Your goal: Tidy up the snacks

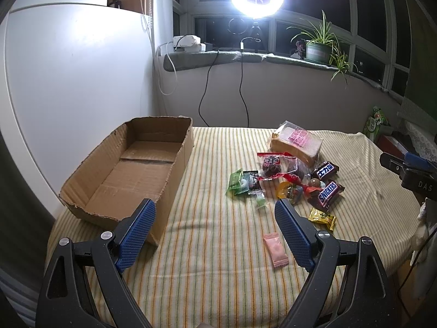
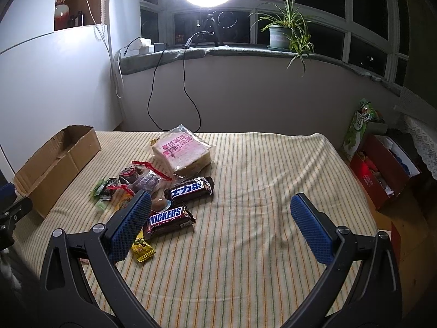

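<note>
A shallow brown cardboard box (image 1: 128,169) with torn edges sits at centre left of the left wrist view on the yellow striped cloth (image 1: 218,246), with nothing visible inside it. The snacks lie heaped right of centre: a clear-wrapped sliced bread loaf (image 1: 296,143), two brown Snickers bars (image 1: 326,192), red-edged clear packets (image 1: 275,166), a green packet (image 1: 236,181), a gold candy (image 1: 322,218), and a pink sachet (image 1: 275,249) lying apart near the bottom. The left gripper (image 1: 215,235) and right gripper (image 2: 220,227) both gape wide with blue pads, holding nothing; a potted spider plant (image 2: 284,34) stands on the windowsill at upper right.
</note>
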The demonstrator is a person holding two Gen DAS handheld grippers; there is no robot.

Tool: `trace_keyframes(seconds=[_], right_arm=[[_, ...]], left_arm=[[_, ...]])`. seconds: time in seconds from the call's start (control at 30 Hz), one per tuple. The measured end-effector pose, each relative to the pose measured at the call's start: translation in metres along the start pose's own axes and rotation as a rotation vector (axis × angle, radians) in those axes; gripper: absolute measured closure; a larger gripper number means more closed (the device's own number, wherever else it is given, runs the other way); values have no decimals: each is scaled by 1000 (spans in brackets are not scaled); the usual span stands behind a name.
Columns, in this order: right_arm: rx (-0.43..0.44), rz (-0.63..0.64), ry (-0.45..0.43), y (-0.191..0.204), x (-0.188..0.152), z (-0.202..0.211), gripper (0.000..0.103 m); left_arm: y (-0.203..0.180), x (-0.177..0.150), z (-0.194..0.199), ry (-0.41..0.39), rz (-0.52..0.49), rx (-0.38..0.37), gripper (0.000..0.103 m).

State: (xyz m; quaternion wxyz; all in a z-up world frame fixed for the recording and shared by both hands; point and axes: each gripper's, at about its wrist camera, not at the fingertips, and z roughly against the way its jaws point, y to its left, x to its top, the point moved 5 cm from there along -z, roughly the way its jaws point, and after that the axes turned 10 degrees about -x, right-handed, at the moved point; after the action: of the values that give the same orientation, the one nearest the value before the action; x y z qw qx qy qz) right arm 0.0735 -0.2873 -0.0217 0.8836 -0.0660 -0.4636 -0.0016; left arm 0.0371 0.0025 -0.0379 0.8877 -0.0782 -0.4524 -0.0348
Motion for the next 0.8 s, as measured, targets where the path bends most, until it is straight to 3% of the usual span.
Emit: trace_keyframes(seconds=[0.8], right_arm=[[27, 9, 11, 4, -6, -5, 0]], left_arm=[[-1, -7, -1, 10, 5, -5, 14]])
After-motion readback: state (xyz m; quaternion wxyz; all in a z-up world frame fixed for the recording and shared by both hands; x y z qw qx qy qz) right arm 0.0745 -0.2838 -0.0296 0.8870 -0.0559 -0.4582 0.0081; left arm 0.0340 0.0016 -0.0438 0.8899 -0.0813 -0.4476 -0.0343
